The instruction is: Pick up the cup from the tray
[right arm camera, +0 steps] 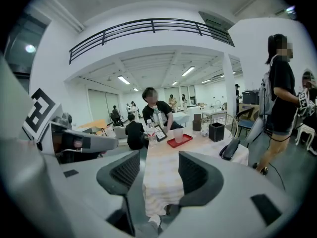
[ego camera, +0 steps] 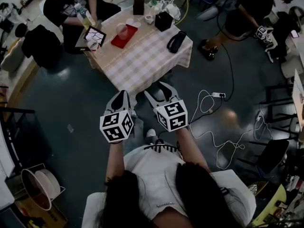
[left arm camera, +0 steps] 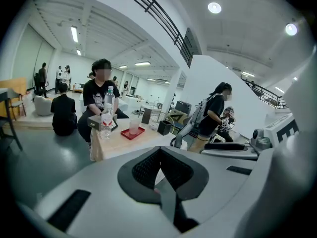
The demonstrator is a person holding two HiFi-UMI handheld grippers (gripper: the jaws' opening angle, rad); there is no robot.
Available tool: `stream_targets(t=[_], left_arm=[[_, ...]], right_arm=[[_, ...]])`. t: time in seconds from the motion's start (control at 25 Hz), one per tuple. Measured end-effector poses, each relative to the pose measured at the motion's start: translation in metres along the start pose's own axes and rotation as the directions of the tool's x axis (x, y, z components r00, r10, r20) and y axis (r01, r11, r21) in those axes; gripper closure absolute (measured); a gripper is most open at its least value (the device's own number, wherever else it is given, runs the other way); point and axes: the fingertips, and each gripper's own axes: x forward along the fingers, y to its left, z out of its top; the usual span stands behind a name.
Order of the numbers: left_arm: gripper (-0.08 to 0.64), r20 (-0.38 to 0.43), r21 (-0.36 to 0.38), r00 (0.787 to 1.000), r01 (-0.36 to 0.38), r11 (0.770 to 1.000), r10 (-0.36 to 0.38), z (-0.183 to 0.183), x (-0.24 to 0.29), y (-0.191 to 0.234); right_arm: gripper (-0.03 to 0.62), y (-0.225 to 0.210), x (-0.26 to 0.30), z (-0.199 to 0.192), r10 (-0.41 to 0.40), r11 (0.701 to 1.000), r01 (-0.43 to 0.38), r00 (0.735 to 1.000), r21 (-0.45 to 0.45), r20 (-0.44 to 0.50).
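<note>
A translucent cup [ego camera: 122,31] stands upright on a red tray [ego camera: 126,39] at the far side of a table with a checked cloth [ego camera: 142,61]. Both grippers hang in the air short of the table's near edge, well away from the cup. My left gripper [ego camera: 122,98] is shut with nothing in it; its pads meet in the left gripper view [left arm camera: 159,152]. My right gripper [ego camera: 159,91] is open and empty. Between its spread jaws [right arm camera: 158,170] the right gripper view shows the cup [right arm camera: 178,135] and the tray [right arm camera: 180,141] far ahead. The left gripper view has the cup [left arm camera: 134,126] at left of centre.
On the table also stand a water bottle [ego camera: 84,17], a tablet [ego camera: 95,34], a black box [ego camera: 163,21] and a black handset [ego camera: 176,42]. A person sits at the far side [ego camera: 66,6]; another stands at right [ego camera: 247,13]. Cables and a power strip [ego camera: 218,95] lie on the floor.
</note>
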Motion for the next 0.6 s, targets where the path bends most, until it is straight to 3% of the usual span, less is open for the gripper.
stream_targets(t=[0.6], left_arm=[[0.555, -0.012, 0.036, 0.998, 0.054, 0.998, -0.054, 0.066, 0.11, 0.033]], right_arm=[[0.324, -0.061, 0.087, 0.059, -0.057, 0.998, 0.058, 0.998, -0.008, 0.041]])
